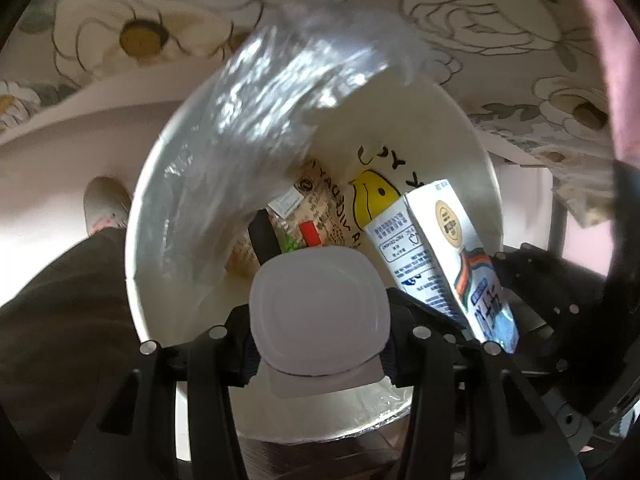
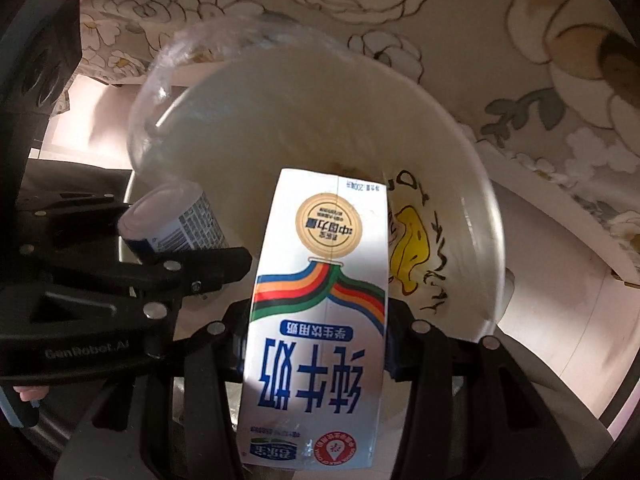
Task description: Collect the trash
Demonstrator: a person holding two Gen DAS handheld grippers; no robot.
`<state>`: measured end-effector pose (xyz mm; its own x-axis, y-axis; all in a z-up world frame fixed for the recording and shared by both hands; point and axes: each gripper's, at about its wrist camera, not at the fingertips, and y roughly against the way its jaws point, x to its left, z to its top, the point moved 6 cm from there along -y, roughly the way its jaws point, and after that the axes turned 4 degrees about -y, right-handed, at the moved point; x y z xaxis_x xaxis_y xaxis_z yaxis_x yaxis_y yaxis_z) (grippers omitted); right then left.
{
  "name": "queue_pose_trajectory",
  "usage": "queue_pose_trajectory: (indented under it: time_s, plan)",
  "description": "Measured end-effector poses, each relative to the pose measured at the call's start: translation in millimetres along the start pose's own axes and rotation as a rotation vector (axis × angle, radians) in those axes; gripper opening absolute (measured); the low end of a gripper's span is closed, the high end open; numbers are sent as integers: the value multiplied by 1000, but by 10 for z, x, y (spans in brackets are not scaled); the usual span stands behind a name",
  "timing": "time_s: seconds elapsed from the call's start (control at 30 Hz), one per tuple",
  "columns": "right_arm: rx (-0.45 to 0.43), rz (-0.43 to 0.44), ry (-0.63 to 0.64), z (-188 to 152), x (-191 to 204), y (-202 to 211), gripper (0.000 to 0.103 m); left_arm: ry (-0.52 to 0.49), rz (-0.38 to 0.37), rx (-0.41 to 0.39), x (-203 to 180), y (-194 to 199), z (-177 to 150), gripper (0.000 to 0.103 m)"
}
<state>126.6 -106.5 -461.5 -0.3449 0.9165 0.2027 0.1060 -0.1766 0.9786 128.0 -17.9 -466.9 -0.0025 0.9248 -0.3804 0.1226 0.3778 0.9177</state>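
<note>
**Both grippers loaded, both poised over the bin**

Start at the left gripper (image 1: pixel 320 340): its fingers are clamped on either side of a small white yogurt cup (image 1: pixel 320 312), pinching it across its width so the cup's flat base faces the left wrist camera. The cup sits squarely between the pads, and directly beyond it, straight along the finger line, lies the open mouth of the white trash bin (image 1: pixel 160 184). Nothing stands between cup and bin interior.

Over to the right gripper (image 2: pixel 316 344): clenched on the milk carton (image 2: pixel 320 300), gripped at its sides low on the body. The carton's long axis runs forward along the fingers, far end pointing down into the bin, print upside down to the right wrist camera. In the left view the same carton leans in at the bin's right side, its far end already inside the rim.

Outward now. The bin already holds a brown printed snack wrapper (image 1: pixel 316 216) and a yellow smiley-face bag (image 1: pixel 374 196), and a clear plastic liner (image 1: pixel 256 112) billows up over the far-left rim. Beyond the bin, a floral tablecloth (image 1: pixel 500 20) hangs above.

So which goes first? Both hands look equally close; the two grippers sit side by side, left one visible at the left of the right wrist view. My read: each item needs only a release, since both hang over the opening. The risk is the loose liner catching the cup on the left side.
</note>
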Motion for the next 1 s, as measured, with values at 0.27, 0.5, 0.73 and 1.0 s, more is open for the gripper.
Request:
queue_pose_trajectory:
  time_s: [0.27, 0.5, 0.73, 1.0]
  plan:
    - [21, -53, 12, 9, 111, -143, 56, 17, -1, 33, -72, -131, -5, 59]
    - [0, -55, 22, 8, 168, -69, 57, 23, -5, 24, -119, -146, -14, 60]
    - [-5, -51, 19, -7, 69, 57, 57, 17, -5, 16, -94, -77, -41, 60]
    - [-23, -57, 31, -120, 109, 151, 57, -15, 44, -18, -80, 123, -114, 60]
